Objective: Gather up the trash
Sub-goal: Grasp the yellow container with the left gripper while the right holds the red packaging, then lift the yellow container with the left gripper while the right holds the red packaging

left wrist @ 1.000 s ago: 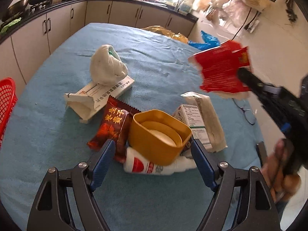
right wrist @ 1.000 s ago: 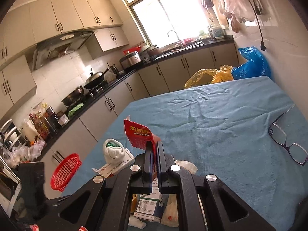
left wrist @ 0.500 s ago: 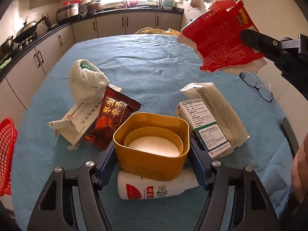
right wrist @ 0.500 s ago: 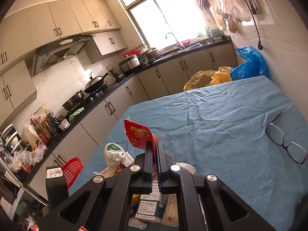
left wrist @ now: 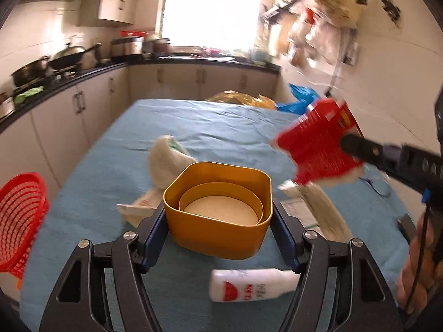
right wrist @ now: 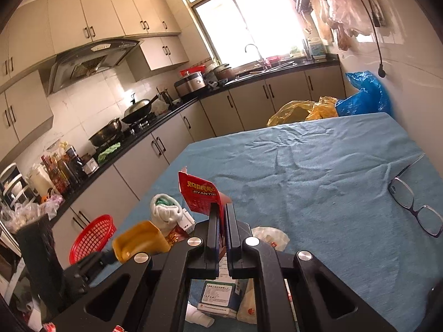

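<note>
Two grips now: left gripper (left wrist: pixel 218 238), wide a second ago, clamps the yellow tub (left wrist: pixel 218 210) — lifted off the white bottle (left wrist: pixel 250 285) near the table's (left wrist: pixel 227 127) near edge; right gripper (right wrist: pixel 221 232) stays pinched on the red packet (right wrist: pixel 200 193).

I see a pair of glasses (right wrist: pixel 415 204) lying folded open on the blue cloth (right wrist: pixel 318 166) that covers the bench, near its right edge. Along the black counter (right wrist: pixel 166 116) a wok (right wrist: pixel 138 109) and a darker pan (right wrist: pixel 106 134) sit on the stove, under the range hood (right wrist: pixel 91 63). A rice cooker (right wrist: pixel 191 83) stands further along, near the window (right wrist: pixel 249 19). Bottles (right wrist: pixel 63 168) crowd the counter's near end.
</note>
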### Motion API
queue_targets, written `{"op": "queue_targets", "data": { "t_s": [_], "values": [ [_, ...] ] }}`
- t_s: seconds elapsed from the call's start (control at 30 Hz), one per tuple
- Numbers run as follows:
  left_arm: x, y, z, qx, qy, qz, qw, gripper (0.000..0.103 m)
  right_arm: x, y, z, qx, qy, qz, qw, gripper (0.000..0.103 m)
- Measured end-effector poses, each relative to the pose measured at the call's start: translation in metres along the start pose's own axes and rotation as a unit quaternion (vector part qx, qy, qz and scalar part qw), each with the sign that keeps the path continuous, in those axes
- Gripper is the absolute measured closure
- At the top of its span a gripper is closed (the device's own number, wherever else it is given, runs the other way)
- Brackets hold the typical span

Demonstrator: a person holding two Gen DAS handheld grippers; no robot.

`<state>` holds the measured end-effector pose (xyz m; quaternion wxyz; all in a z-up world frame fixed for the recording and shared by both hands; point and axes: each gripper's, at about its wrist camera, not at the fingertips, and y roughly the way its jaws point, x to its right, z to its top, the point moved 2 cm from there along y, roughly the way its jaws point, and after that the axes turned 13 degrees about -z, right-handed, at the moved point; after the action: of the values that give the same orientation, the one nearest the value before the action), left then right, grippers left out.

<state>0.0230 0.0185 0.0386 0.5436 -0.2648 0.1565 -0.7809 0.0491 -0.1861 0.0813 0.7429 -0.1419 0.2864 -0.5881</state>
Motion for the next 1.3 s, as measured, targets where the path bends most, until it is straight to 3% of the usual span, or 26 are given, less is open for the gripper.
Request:
{"op": "queue_targets", "data": {
  "t_s": [0.2, 1.3],
  "values": [
    [-0.020, -0.005, 0.005, 0.022, -0.027, 0.036, 0.9987, 0.034, -0.003, 0.005, -0.003, -0.005, -0.007, -0.004, 1.000, 0.099],
    [-0.021, -0.004, 0.003, 0.010, -0.035, 0.045, 0.9984, 0.034, -0.007, 0.011, -0.010, -0.018, -0.013, -0.004, 1.000, 0.099]
  ]
}}
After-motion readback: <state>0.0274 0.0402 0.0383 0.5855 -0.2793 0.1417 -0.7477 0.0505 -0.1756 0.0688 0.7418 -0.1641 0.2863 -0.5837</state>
